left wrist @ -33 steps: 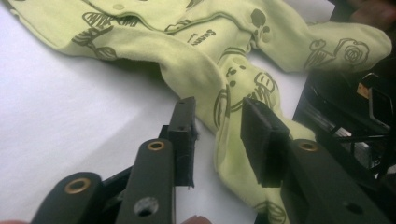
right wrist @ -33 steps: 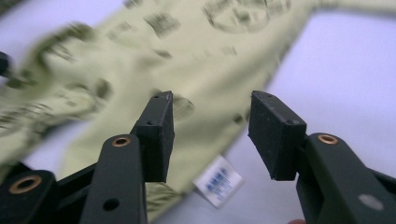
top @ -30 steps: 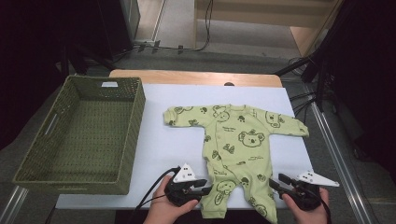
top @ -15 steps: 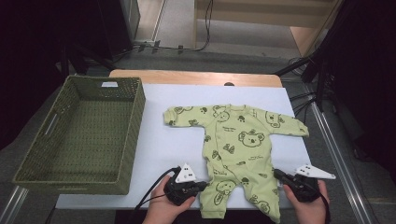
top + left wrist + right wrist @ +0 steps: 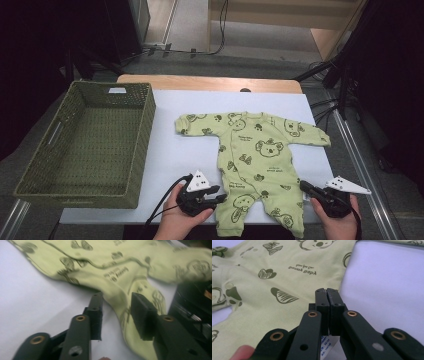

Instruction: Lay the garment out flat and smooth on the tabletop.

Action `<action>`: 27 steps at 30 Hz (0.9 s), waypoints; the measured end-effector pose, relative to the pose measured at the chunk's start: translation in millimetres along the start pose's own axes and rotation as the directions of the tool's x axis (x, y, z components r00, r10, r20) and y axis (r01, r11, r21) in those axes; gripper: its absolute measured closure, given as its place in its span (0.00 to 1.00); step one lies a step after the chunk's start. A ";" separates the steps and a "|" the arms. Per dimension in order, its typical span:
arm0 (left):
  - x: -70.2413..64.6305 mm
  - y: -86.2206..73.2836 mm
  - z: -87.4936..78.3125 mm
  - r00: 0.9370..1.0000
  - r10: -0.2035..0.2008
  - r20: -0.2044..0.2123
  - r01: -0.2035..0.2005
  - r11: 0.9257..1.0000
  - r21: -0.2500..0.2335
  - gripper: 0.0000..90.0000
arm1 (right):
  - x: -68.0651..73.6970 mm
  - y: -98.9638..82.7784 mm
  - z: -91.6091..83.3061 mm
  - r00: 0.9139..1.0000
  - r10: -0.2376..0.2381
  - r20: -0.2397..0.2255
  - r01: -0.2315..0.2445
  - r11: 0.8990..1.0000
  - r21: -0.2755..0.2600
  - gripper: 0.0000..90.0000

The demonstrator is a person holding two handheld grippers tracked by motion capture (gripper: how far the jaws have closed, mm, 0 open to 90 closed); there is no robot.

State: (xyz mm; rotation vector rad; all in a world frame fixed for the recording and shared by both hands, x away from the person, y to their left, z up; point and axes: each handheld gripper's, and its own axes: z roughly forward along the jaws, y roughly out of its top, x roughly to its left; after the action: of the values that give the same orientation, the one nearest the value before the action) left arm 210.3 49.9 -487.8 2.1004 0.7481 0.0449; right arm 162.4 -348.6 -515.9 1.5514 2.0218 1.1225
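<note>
A light green baby onesie point(image 5: 255, 155) with bear prints lies flat on the white table top point(image 5: 185, 165), legs toward me. My left gripper point(image 5: 220, 195) sits at the onesie's left leg. In the left gripper view its jaws point(image 5: 117, 302) stand apart and have just been opening, with the leg's fabric point(image 5: 120, 315) lying loose between them. At the outer edge of the right leg is my right gripper point(image 5: 303, 186). In the right gripper view it point(image 5: 327, 291) is shut, low over the onesie point(image 5: 274, 277). I cannot tell if cloth is pinched. A white label point(image 5: 328, 346) shows under it.
A green woven basket point(image 5: 145, 130) stands on the table's left side, open and with nothing in it. A wooden strip point(image 5: 210, 82) runs along the far edge. Black stands and cables point(image 5: 345, 75) flank the table on the right.
The right gripper has shifted slightly toward the right leg and its jaws have closed. The right leg's hem now lies a bit farther right. The left hand has stayed in place.
</note>
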 end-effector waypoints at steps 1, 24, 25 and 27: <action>-1.5 2.9 2.1 1.000 -0.002 -0.002 0.002 1.000 -0.006 0.64 | -0.5 -0.3 -0.5 1.000 0.005 -0.004 -0.005 1.000 -0.002 0.97; 10.7 -6.1 -4.5 0.997 -0.019 -0.076 0.021 1.000 0.019 0.84 | -2.1 -1.8 -13.3 0.999 0.006 -0.040 -0.009 0.998 -0.068 0.96; 7.3 -3.6 -3.7 0.997 -0.017 -0.071 0.018 1.000 0.006 0.78 | -1.5 -1.1 -12.0 0.999 0.001 -0.039 -0.004 0.998 -0.070 0.96; 0.9 2.0 0.0 0.998 -0.011 -0.069 0.011 1.000 -0.002 0.68 | 0.1 0.4 -11.2 0.999 -0.003 -0.039 0.000 0.997 -0.073 0.96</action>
State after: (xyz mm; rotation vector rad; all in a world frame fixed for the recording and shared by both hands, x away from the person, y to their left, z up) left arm 212.1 49.5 -486.4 2.1015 0.8007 0.1122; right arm 154.9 -352.6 -508.6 1.5038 1.9833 1.2205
